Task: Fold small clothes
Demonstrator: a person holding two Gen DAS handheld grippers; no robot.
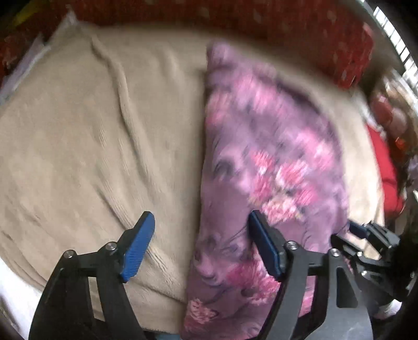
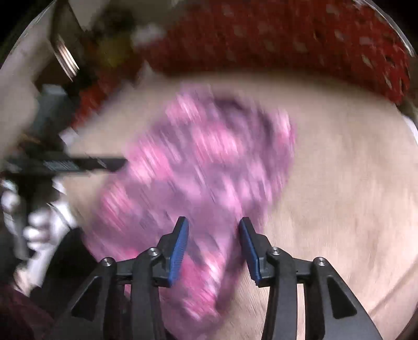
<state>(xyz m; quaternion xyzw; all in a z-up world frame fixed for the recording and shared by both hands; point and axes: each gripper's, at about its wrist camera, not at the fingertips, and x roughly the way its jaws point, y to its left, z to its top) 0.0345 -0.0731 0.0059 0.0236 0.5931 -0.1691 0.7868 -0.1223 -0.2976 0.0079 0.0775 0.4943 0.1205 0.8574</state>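
A small purple garment with pink flowers (image 1: pixel 263 162) lies in a long strip on a beige blanket (image 1: pixel 99 136). My left gripper (image 1: pixel 201 235) is open above the garment's near left edge, with one blue pad over the blanket and the other over the cloth. The right gripper (image 1: pixel 365 232) shows at the garment's right edge in the left wrist view. In the blurred right wrist view my right gripper (image 2: pixel 213 235) is open, and the garment (image 2: pixel 209 162) runs between and beyond its pads. The left gripper (image 2: pixel 78 163) reaches in there from the left.
A dark red patterned cloth (image 1: pixel 261 21) lines the far edge of the blanket and also shows in the right wrist view (image 2: pixel 287 34). A bright red item (image 1: pixel 386 172) lies at the right. Clutter (image 2: pixel 65 60) sits at the far left.
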